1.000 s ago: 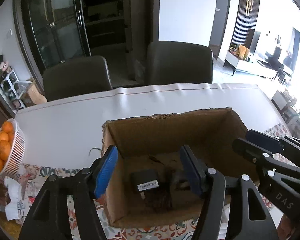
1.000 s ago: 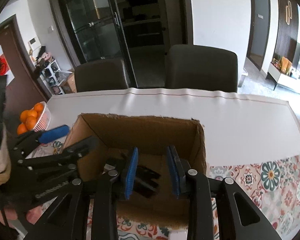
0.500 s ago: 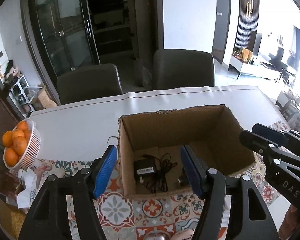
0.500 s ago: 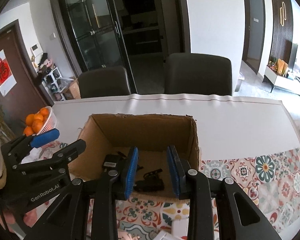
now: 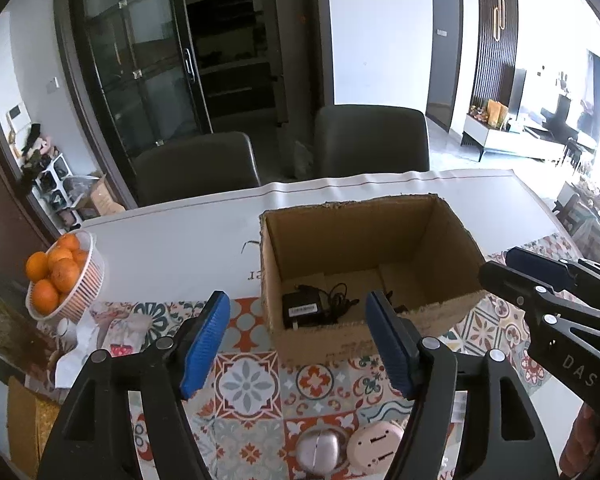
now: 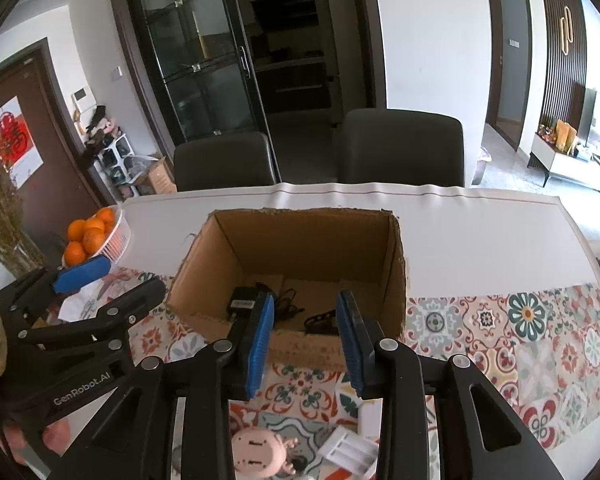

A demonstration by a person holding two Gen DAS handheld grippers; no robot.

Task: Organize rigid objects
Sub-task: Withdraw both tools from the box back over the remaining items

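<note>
**Two empty grippers hanging short of the box**

Two things are already lying in the box [image 5: 364, 264]: a black adapter [image 5: 302, 309] with its cord bunched beside it, and a dark clip-like piece [image 6: 320, 322] nearer the right wall. At far left a basket [image 5: 88, 280] of oranges [image 5: 54, 270] is sitting on the white sheet, apart from the sorting.

The left gripper [image 5: 296, 340] is hovering over the patterned cloth [image 5: 248, 384], jaws spread with nothing between them; they have just been opening wider, probably readying for a pick. Below it a silvery round item [image 5: 318, 452] and a pink round item [image 5: 376, 442] are waiting just beside each other at the near table edge.

The adapter is lying flat with its label up, its long axis running roughly from the box's near wall toward the far one, cord trailing right.

The right gripper [image 6: 304, 340] is holding its pads parted narrowly, gripping nothing; it is aiming over the box's near wall. Beneath it a white tray-like piece [image 6: 348, 450] is lying askew, its long axis slanting toward the lower right, likely a next candidate.
</note>
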